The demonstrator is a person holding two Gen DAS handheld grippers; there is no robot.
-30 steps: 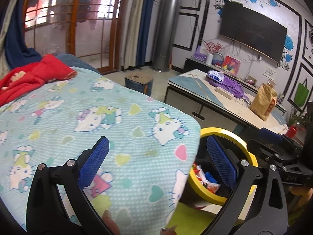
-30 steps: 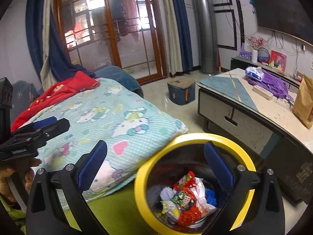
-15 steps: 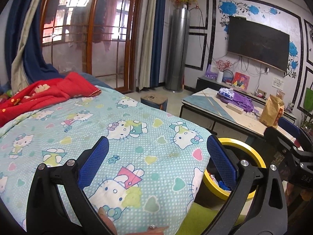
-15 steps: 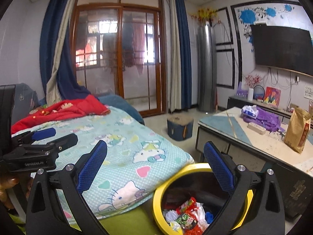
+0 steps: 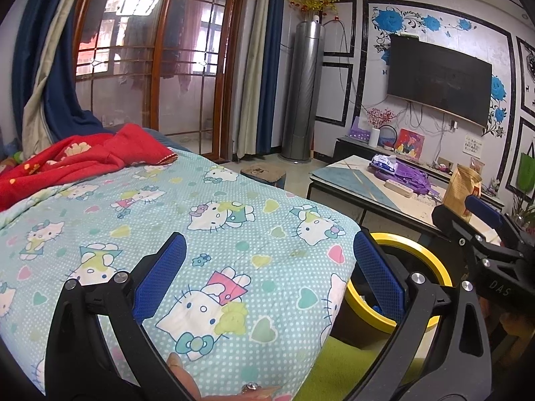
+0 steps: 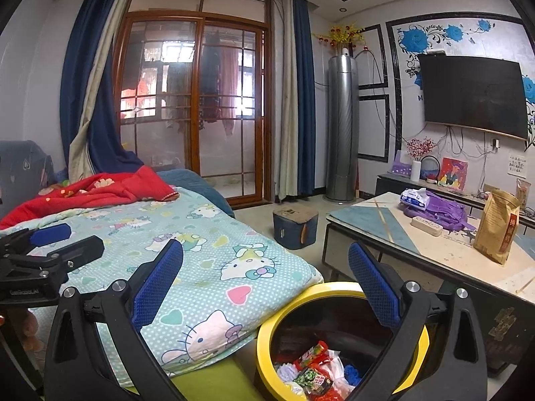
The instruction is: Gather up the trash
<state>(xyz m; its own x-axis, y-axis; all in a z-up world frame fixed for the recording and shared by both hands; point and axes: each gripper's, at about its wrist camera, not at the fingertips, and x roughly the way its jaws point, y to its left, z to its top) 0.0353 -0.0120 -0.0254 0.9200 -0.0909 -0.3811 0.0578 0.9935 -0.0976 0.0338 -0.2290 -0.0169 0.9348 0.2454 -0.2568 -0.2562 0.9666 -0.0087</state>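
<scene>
Left gripper: matt black plastic, blue textured pads, bare metal screw heads. Right gripper: same. Blanket: soft printed cloth, dotted. Red quilt: cloth. Bin: glossy yellow plastic rim, dark inside. Wrappers: shiny crinkled plastic. Table: smooth stone-like top. Bag: brown paper. Door frame: varnished wood, glass panes.

Cartoon-cat quilt covers the bed; red blanket bunched at its 10 o'clock end. Stool on the floor at 2 o'clock from the quilt. Low table carries a brown bag, purple cloth and power strip. Television on the wall; grey tower unit beside blue curtains.
</scene>
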